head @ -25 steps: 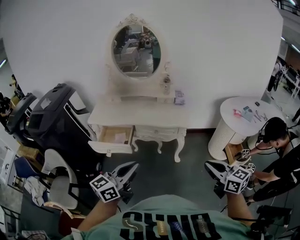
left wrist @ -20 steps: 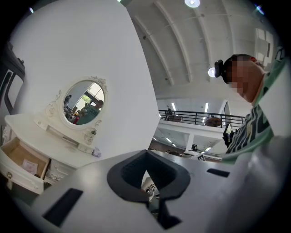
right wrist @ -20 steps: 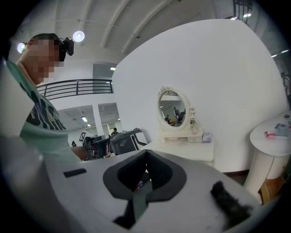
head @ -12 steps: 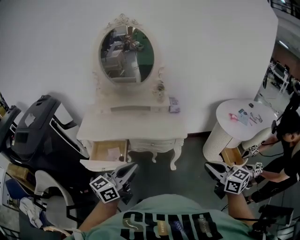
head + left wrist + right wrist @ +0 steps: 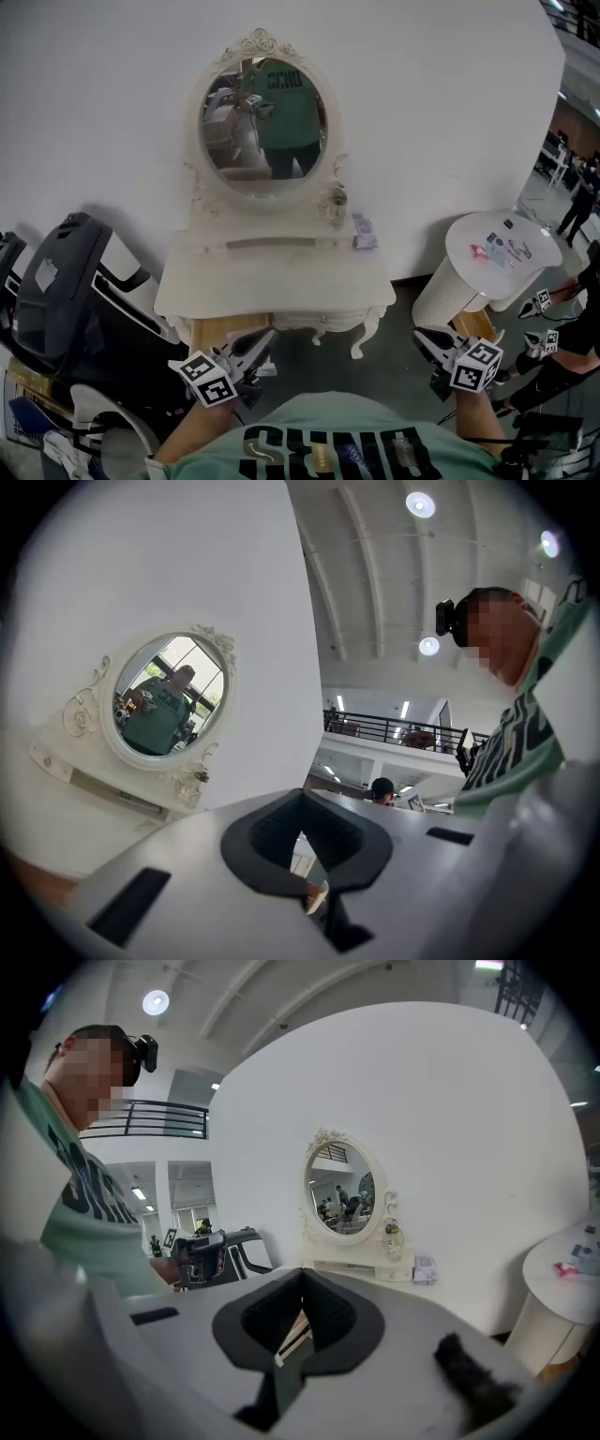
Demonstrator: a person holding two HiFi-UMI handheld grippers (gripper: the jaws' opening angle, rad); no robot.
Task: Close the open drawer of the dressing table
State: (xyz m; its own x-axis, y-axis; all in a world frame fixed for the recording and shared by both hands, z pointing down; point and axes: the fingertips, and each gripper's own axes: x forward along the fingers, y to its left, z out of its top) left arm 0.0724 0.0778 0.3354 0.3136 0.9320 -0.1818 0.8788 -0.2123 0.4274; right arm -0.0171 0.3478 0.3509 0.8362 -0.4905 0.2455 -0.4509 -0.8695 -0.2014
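The white dressing table [image 5: 272, 277] with its oval mirror [image 5: 265, 117] stands against the wall straight ahead. Its left drawer [image 5: 217, 329] stands pulled out, and only a strip of its wooden inside shows under the tabletop's front edge. My left gripper [image 5: 262, 339] hovers just in front of and to the right of that drawer, jaws shut and empty. My right gripper [image 5: 421, 337] is lower right, off the table's right leg, also shut and empty. The left gripper view shows the mirror [image 5: 165, 701]; the right gripper view shows the table [image 5: 361, 1267] further off.
A black machine [image 5: 61, 295] crowds the table's left side. A round white side table [image 5: 502, 251] stands at the right, with a person's arms [image 5: 562, 309] beside it. A small bottle [image 5: 337, 202] and a box [image 5: 364, 233] sit on the dresser's shelf.
The dressing table has come nearer and larger in the head view, both grippers carried toward it. The open drawer has slid mostly under the tabletop's edge in view. Both jaws stay shut.
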